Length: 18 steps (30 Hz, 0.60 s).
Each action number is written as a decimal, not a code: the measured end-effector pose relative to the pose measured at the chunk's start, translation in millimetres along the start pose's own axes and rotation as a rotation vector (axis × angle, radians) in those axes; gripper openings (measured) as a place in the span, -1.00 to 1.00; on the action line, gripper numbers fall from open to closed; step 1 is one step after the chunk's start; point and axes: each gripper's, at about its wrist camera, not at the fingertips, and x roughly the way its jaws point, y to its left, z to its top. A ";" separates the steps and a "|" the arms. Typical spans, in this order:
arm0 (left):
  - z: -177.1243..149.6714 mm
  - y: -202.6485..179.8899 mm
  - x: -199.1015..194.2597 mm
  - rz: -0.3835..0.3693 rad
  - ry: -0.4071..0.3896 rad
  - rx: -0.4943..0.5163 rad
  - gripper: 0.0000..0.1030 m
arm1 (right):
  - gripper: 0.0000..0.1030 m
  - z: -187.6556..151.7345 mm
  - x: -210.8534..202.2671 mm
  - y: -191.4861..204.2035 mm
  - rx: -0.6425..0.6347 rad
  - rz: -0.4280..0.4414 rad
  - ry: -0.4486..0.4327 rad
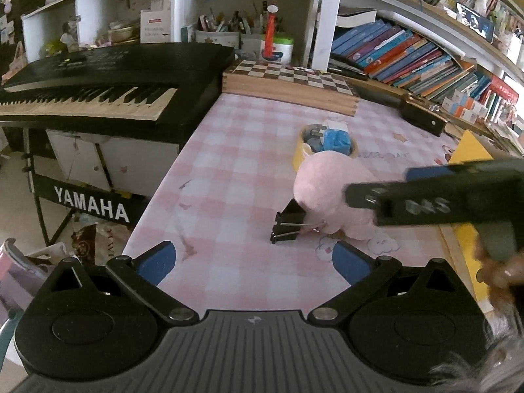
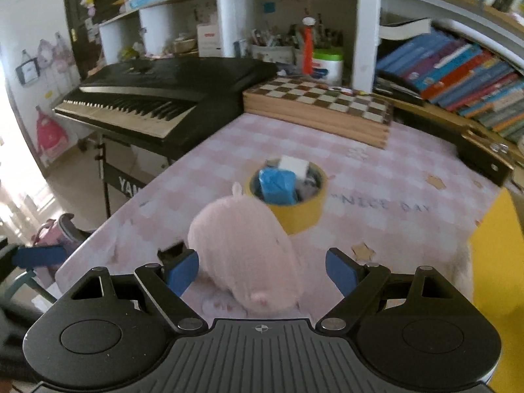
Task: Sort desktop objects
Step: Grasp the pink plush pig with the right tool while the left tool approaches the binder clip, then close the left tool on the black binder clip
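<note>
A pink plush toy (image 2: 244, 255) lies on the pink checked tablecloth (image 2: 376, 196); it also shows in the left wrist view (image 1: 327, 190). My right gripper (image 2: 262, 273) is open, its blue fingers on either side of the toy, apart from it. It enters the left wrist view from the right (image 1: 425, 196). A black binder clip (image 1: 288, 226) lies against the toy's left side. Behind the toy stands a yellow tape roll (image 2: 294, 209) with a blue packet (image 2: 276, 186) and small items inside. My left gripper (image 1: 253, 262) is open and empty, just short of the clip.
A black Yamaha keyboard (image 1: 98, 78) stands off the table's left edge. A wooden chessboard box (image 1: 294, 82) lies at the back. A bookshelf (image 1: 409, 52) fills the right. A black case (image 1: 422, 114) and a yellow sheet (image 2: 497, 262) lie at the right.
</note>
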 end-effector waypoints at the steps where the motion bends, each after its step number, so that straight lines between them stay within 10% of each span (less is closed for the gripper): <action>1: 0.6 -0.7 1.2 -0.005 -0.001 0.002 1.00 | 0.69 3.4 7.2 0.4 -0.009 0.014 0.020; 18: 12.5 -9.7 36.9 -0.048 0.051 -0.014 0.82 | 0.30 17.9 2.9 -27.0 0.067 0.107 0.040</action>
